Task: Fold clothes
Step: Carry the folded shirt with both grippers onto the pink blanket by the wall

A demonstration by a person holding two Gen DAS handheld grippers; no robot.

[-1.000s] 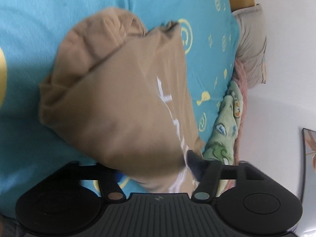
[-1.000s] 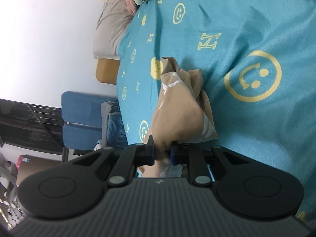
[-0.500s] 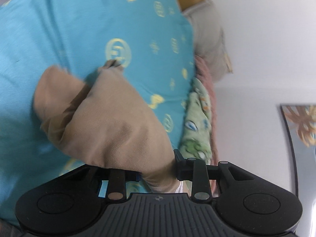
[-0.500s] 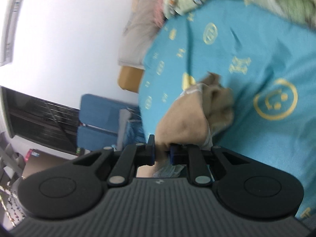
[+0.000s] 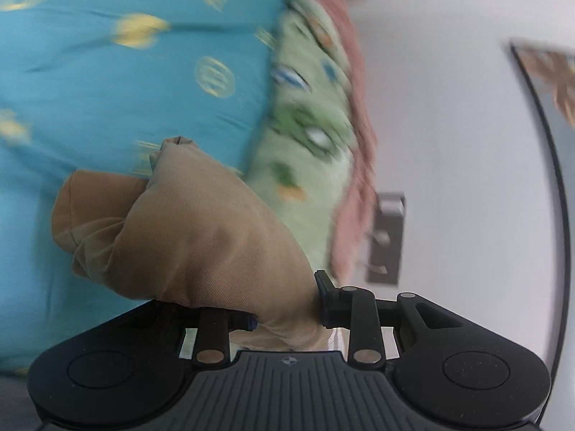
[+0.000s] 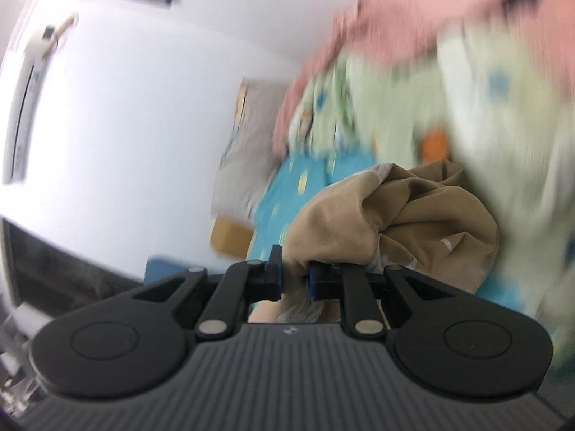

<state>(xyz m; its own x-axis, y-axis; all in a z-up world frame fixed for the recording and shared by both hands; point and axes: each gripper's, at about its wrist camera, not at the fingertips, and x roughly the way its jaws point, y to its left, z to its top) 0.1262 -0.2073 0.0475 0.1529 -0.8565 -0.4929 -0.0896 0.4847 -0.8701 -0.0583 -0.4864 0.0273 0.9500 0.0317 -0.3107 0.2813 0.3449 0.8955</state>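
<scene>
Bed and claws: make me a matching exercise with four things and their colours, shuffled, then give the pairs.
Things:
1. garment held in the left claw
2. bedsheet
3. blanket with cartoon prints
4. wall

Colours:
A. white
B. light green
C. tan
D. turquoise with yellow marks

Pairs: 1-C, 2-D, 3-B, 4-A
</scene>
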